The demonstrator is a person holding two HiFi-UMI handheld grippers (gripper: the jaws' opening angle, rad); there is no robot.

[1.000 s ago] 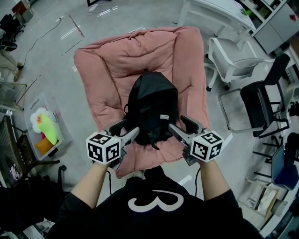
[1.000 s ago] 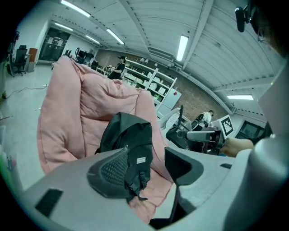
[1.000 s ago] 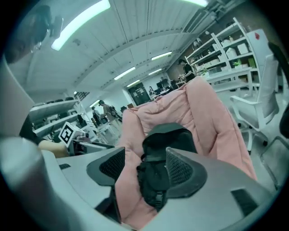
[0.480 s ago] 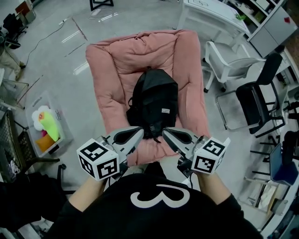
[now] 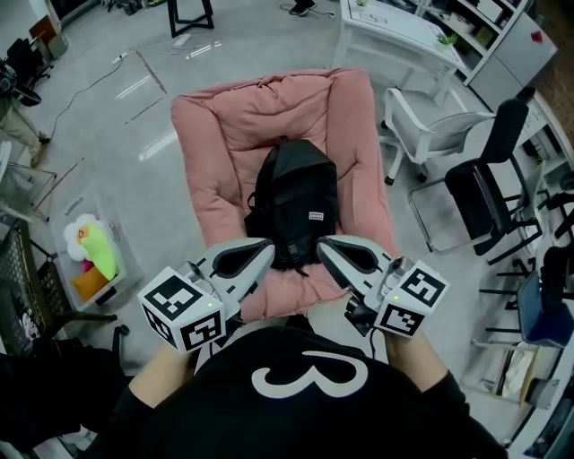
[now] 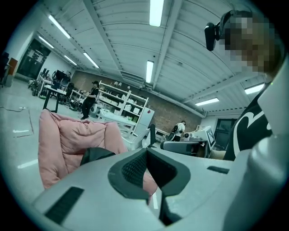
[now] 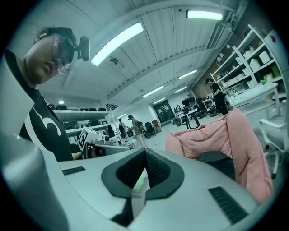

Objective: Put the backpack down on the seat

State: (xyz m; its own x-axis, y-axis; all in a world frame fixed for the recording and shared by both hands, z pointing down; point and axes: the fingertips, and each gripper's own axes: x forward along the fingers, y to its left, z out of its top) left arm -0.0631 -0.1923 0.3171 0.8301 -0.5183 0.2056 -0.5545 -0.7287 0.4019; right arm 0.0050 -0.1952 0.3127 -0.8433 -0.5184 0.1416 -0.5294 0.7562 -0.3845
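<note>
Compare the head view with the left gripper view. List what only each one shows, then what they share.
Only the head view: the clear bin of toys on the floor, and the full outline of the black backpack lying in the seat.

Only the left gripper view: the ceiling light, the shelving at the back of the room, and a standing person far off.

Both: the pink seat, the backpack resting on it, and the left gripper with its jaws together and nothing between them.
</note>
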